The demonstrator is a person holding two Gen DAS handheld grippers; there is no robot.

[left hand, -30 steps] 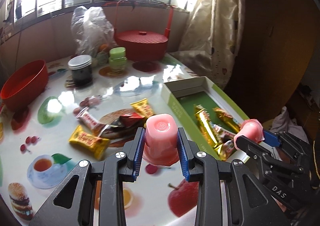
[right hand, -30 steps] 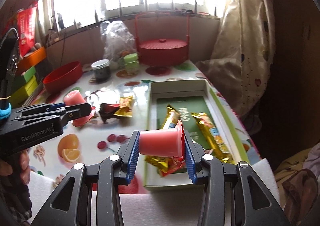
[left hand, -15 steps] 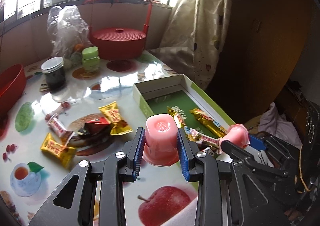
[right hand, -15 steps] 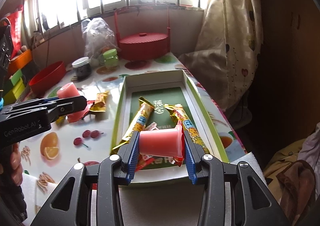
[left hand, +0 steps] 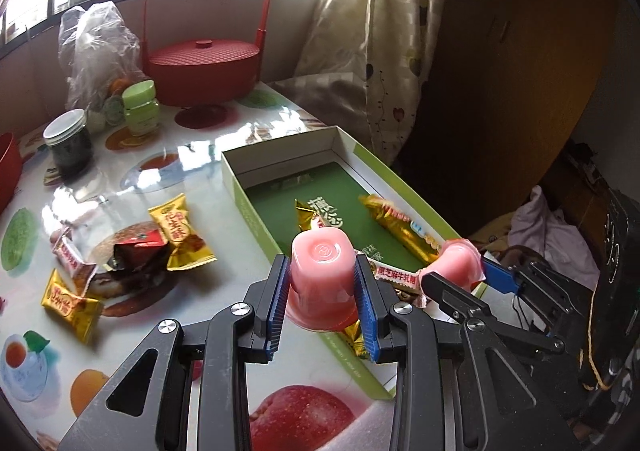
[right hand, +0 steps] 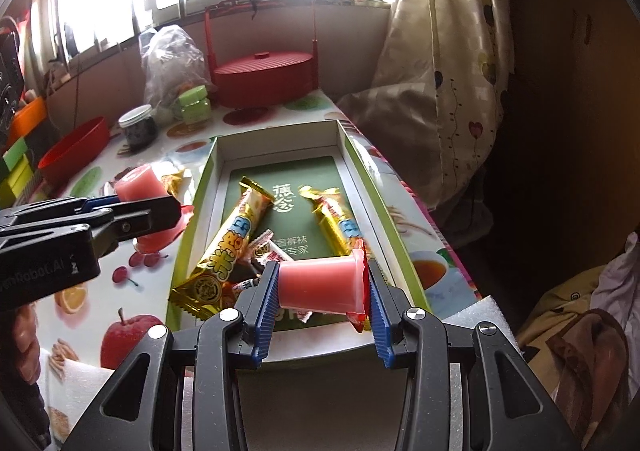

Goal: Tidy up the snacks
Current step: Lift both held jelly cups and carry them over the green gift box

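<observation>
Between the blue pads of the left gripper point(left hand: 323, 301) sits a pink jelly cup point(left hand: 320, 271), base up, above the near edge of the green box point(left hand: 240, 207). Squeezed harder, its soft wall may buckle or slip. Glossy, translucent pink. The right gripper point(right hand: 322, 301) clamps a second jelly cup point(right hand: 320, 283) sideways over the box's bars.

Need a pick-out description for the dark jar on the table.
Start at the red lidded basket at the table's window end. Nearer the camera stand a green-lidded jar and the dark jar. It is the only one with a silver lid and near-black contents.
</observation>
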